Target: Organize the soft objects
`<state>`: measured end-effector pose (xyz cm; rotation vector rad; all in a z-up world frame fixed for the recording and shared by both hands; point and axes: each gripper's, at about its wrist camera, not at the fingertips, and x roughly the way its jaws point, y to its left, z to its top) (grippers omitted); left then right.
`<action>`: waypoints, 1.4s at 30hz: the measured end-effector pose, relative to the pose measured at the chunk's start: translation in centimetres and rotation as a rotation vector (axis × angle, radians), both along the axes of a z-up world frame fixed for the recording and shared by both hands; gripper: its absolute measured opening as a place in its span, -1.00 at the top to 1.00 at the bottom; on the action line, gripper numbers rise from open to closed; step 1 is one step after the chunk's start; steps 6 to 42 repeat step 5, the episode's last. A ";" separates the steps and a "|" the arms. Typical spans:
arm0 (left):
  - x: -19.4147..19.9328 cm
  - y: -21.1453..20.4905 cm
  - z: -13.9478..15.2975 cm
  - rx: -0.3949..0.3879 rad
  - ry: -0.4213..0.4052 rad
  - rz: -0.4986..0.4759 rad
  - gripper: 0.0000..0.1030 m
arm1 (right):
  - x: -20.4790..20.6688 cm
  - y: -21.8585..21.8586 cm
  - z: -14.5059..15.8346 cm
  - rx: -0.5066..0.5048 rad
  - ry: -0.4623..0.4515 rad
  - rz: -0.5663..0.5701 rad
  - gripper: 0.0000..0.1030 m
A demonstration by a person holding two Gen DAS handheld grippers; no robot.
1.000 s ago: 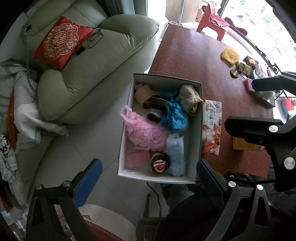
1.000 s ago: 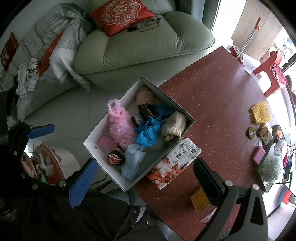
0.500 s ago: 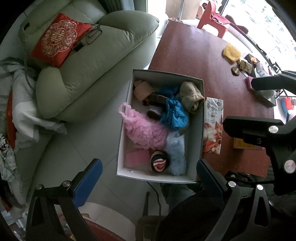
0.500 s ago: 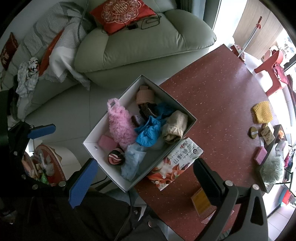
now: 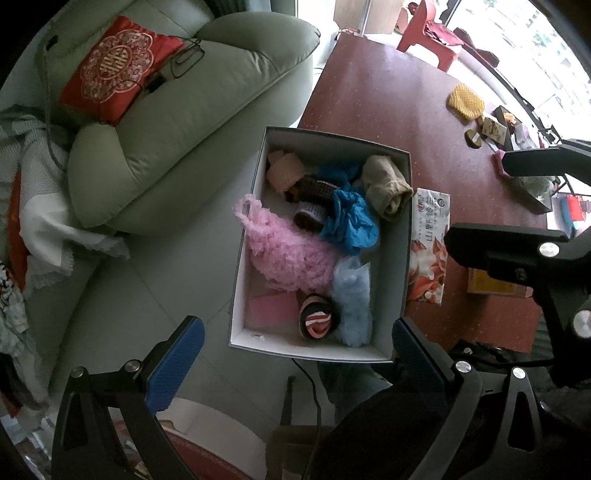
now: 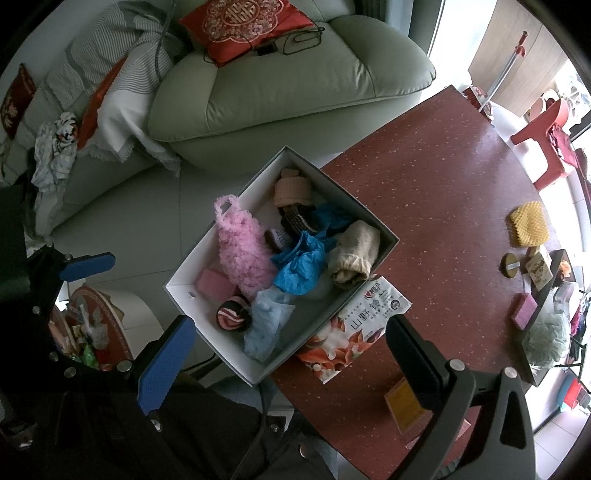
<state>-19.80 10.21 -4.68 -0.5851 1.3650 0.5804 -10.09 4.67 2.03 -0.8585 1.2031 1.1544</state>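
Below the left gripper [image 5: 291, 354], whose fingers are spread and empty, the white box [image 5: 404, 258] of soft objects is seen, a pink fluffy pouch [image 5: 288, 251] nearest its left finger. Ahead of the right gripper [image 6: 288, 354], likewise spread empty, the tissue pack [image 6: 354, 328] is wedged beside the box, a yellow card [image 6: 400, 406] under its right finger.

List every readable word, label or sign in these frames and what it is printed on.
"山野铃兰", partly legible: tissue pack beside the box.
"囍" emblem: red cushion on the sofa.
Print on the dark red cushion, yellow card and small wooden block: too small or blurred to read.
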 end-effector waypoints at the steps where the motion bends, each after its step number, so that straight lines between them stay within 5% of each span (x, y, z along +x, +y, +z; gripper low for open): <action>1: -0.1 0.0 0.0 -0.001 -0.005 0.002 -0.98 | -0.1 0.0 -0.1 -0.002 0.000 -0.001 -1.00; 42: -0.5 -0.1 0.2 -0.007 -0.034 -0.012 -0.98 | -0.2 0.2 -0.5 -0.009 0.001 -0.003 -1.00</action>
